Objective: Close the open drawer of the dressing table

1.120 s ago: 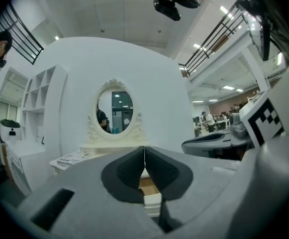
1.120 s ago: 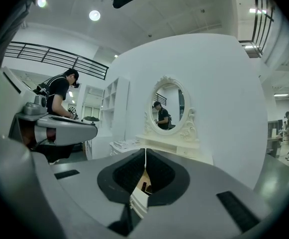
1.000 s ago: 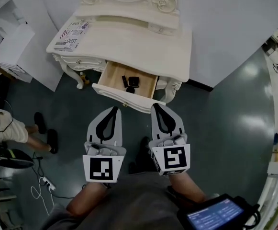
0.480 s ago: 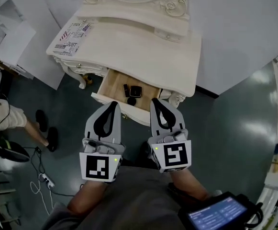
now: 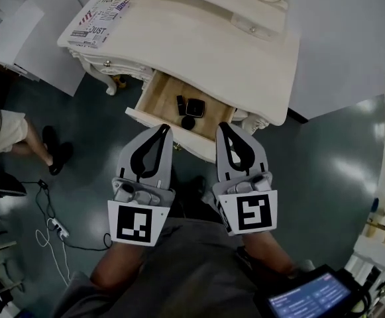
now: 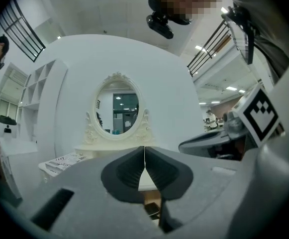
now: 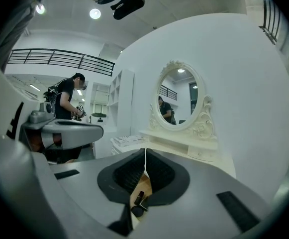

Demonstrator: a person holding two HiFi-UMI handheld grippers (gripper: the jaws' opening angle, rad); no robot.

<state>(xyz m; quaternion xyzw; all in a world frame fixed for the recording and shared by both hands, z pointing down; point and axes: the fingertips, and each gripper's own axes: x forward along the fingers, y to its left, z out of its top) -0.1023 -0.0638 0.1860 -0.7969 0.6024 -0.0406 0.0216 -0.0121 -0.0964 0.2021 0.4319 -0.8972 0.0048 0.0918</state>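
- Drawer (image 5: 160, 99): open, upper centre of head view, below table (image 5: 205, 38) top; small dark items (image 5: 193, 108) inside.
- Left gripper (image 5: 162, 130): jaws together, empty, tip near drawer front.
- Right gripper (image 5: 224, 127): jaws together, empty, tip near drawer front.
- Magazine (image 5: 99, 18): upper left, on table.

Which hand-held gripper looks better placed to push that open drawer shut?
Left, narrowly. Both are shut and aimed at the drawer, but the left hand-held gripper reaches near the middle of the drawer front, while the right hand-held gripper is toward its right end. Both might push together.
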